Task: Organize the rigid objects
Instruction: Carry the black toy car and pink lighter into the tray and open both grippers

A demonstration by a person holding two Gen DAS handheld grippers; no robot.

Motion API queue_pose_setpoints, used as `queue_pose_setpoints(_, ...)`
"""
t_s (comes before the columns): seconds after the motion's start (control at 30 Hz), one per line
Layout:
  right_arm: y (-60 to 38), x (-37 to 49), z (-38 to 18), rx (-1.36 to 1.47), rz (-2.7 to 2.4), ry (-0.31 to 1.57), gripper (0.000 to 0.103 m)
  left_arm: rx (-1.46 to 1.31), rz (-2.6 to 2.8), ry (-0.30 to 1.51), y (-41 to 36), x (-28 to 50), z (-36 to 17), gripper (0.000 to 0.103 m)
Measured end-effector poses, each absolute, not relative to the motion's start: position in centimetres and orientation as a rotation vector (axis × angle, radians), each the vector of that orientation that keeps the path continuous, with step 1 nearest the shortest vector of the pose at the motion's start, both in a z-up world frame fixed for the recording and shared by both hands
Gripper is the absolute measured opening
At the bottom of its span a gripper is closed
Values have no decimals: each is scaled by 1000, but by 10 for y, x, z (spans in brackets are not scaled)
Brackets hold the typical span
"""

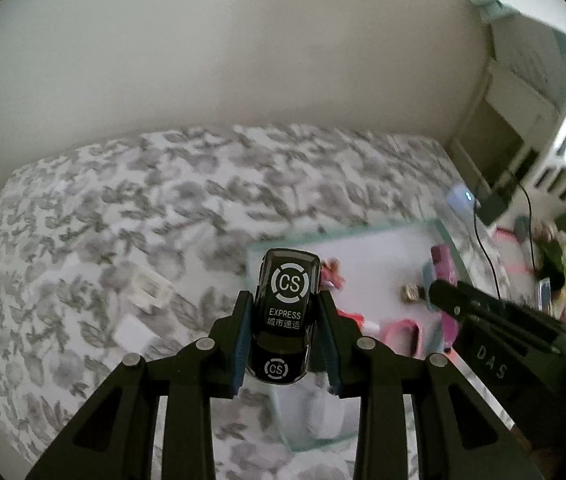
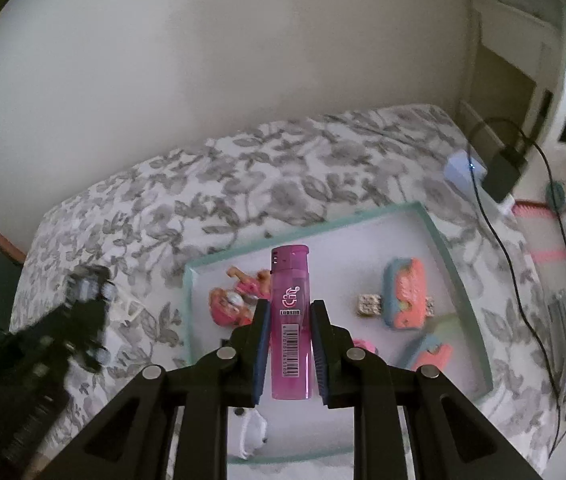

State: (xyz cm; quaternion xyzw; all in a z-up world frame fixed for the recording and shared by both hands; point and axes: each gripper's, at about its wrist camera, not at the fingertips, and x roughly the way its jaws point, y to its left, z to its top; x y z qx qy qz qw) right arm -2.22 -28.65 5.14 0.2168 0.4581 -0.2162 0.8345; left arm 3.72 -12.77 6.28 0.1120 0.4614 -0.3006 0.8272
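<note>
Left hand-held gripper (image 1: 285,322): jaws clamped on a black toy car (image 1: 285,316), roof marked "CS EXPRESS", held nose toward the camera, above the near-left corner of the tray (image 1: 347,236). Right hand-held gripper (image 2: 291,326): jaws clamped on a pink translucent lighter (image 2: 289,324), upright along the fingers, cap pointing away, barcode side visible, held over the tray's middle. Tray is white with a pale green rim and lies on a bed (image 2: 243,168) covered in a grey leaf-print sheet. In the tray, right wrist view: pink figurine (image 2: 235,298) at left, small speckled block (image 2: 369,305) near the centre, orange-and-blue piece (image 2: 405,298) just right of the block, a second orange-and-blue piece (image 2: 433,354) nearer the camera, white item (image 2: 253,434) at the near edge, partly hidden. Beside the tray on the sheet, left wrist view: two small white objects (image 1: 149,292), blurred. Far right of the bed: black cable (image 2: 503,240) and a dark adapter (image 2: 507,168).
</note>
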Motion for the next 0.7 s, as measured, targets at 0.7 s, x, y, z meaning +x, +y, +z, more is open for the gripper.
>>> queue_pose_setpoints(0.7, -322, -31, -9, 477, -541, 1149, 22, 369, -663, 1126, -179, 9, -3, 34)
